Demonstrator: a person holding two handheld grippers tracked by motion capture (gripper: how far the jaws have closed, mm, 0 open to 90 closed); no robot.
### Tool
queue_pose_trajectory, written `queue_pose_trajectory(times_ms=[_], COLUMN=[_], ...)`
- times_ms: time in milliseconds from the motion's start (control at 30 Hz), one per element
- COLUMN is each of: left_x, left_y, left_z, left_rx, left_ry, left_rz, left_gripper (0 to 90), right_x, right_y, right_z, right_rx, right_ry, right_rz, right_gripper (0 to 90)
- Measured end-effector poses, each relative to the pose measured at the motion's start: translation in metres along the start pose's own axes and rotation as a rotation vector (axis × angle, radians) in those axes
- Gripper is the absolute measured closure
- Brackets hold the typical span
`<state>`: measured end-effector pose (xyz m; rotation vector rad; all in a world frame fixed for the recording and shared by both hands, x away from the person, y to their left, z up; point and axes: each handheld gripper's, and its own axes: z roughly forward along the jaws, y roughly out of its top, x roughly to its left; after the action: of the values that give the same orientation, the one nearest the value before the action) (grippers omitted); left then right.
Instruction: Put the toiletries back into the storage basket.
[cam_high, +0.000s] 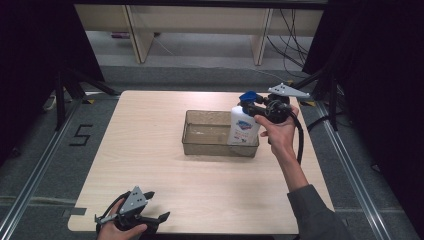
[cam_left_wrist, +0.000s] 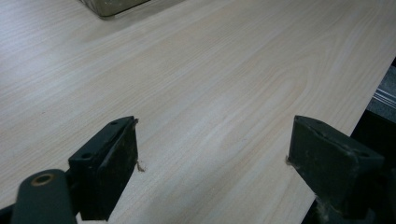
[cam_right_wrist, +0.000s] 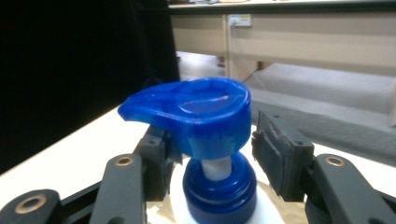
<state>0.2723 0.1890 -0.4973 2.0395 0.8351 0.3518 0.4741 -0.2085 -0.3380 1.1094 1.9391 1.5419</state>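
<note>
On the light wood-grain table (cam_high: 150, 165), toward the far right, sits a clear rectangular plastic bin (cam_high: 205, 136). A white pump bottle with a blue pump head and a blue label (cam_high: 243, 125) stands upright at the bin's right end; from the high view I honestly can't tell if its base is resting on the bin floor or hanging just above it.

The right gripper (cam_high: 256, 106) comes at the bottle from the right, up at the neck. In the right gripper view the blue pump head (cam_right_wrist: 196, 112) sits right between the black jaws, which bracket the neck. The left jaw looks pressed up against it, but the right jaw has a small gap, so not fully clamped, more like loosely closed around it. The person's right hand (cam_high: 280, 132) holds the tool just beside the bin's right wall, with the black cable looping down toward the table edge.

The left gripper (cam_high: 155, 207) is way off at the near left corner, well apart from everything, held by the left hand (cam_high: 116, 231). Its jaws are spread wide with nothing between them, just bare tabletop.

Past the table there's grey floor, black tripod legs on both sides, a "5" marked on the floor at left, and pale furniture legs at the back.
</note>
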Motion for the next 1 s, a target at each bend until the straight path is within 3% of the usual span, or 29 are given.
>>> queue_pose_trajectory(times_ms=[200,300,367,667,1000], left_x=[0.0,0.0,0.0,0.001,0.0], left_y=[0.0,0.0,0.0,0.0,0.0], left_z=[0.0,0.0,0.001,0.0,0.001], left_rx=[-0.004,-0.004,-0.003,0.004,0.002], left_ry=[-0.002,-0.001,-0.003,0.0,0.008], left_rz=[0.001,0.003,0.001,0.0,0.001], left_gripper=[15.4,15.4,15.4,15.4,15.4], right_x=[-0.001,0.0,0.006,0.009,0.005], right_y=[-0.002,-0.002,-0.003,-0.003,-0.006], right_z=[-0.001,-0.002,-0.003,-0.006,-0.021], right_rx=[0.01,0.025,0.065,0.052,0.021], right_ry=[-0.017,-0.02,-0.032,-0.035,-0.04], right_rz=[0.021,-0.002,-0.027,-0.051,-0.014], right_gripper=[42.5,37.6,33.3,31.4,30.0])
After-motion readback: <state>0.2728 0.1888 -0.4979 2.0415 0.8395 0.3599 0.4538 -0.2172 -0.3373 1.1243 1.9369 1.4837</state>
